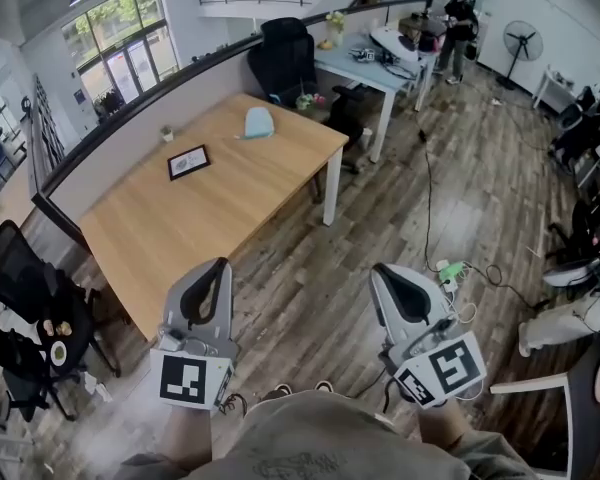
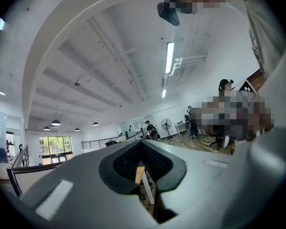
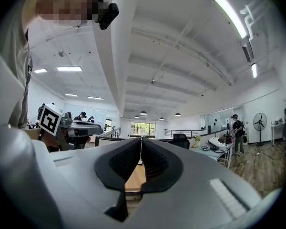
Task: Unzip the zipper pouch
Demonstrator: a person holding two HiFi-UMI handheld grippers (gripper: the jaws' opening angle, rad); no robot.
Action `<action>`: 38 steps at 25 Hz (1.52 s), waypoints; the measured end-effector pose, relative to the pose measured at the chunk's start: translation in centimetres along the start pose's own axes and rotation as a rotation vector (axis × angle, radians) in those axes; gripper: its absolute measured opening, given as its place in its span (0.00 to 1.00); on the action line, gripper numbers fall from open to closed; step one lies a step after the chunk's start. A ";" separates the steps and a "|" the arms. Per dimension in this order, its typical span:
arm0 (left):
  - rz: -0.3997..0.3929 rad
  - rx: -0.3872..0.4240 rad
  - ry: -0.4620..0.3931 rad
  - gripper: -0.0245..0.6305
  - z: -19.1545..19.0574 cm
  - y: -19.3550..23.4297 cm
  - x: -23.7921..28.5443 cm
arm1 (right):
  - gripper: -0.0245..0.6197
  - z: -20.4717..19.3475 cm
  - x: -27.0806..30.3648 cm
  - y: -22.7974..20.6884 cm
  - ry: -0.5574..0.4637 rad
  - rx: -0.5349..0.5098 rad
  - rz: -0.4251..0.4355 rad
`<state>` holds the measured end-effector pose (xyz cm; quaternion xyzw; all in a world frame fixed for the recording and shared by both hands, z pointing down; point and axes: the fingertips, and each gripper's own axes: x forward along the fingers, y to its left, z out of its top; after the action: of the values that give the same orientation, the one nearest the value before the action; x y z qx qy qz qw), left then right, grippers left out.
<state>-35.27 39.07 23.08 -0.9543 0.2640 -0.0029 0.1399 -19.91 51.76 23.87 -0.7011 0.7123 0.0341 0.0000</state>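
Pale wooden table [image 1: 230, 198] runs away from you across the plank floor of an open office. The small light-blue fabric zipper pouch [image 1: 258, 122] sits alone near its far end, well apart from both tools. Your left gripper [image 1: 218, 264] and right gripper [image 1: 382, 270] hang close to your body, off the table's near corner, each clenched on nothing. The risk, as I judge it, is arriving with the jaws closed and nudging the light pouch along the smooth top, or pinching cloth instead of the pull. From here the pouch looks humped and about as wide as long, so you cannot tell its long axis or which way the zipper points.
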 end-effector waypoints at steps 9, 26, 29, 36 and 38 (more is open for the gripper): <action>0.045 -0.102 0.013 0.33 -0.8 -1.9 0.6 | 0.34 -0.9 -2.0 -3.2 -0.017 0.018 -0.030; 0.056 -0.084 0.038 0.33 -4.0 0.8 8.8 | 0.34 -4.8 4.4 -8.8 0.086 -0.006 -0.015; 0.059 -0.081 0.050 0.33 -5.1 2.5 11.4 | 0.34 -5.7 7.3 -9.8 0.099 0.002 -0.008; 0.032 -0.082 0.092 0.33 -7.9 7.8 19.2 | 0.34 -7.0 16.7 -12.9 0.146 0.023 0.006; 0.029 -0.085 0.099 0.33 -8.4 9.8 21.8 | 0.34 -7.0 19.5 -13.9 0.156 0.028 0.008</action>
<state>-22.09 17.82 27.09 -0.9542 0.2842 -0.0369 0.0862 -6.00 31.71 29.21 -0.6987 0.7132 -0.0308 -0.0458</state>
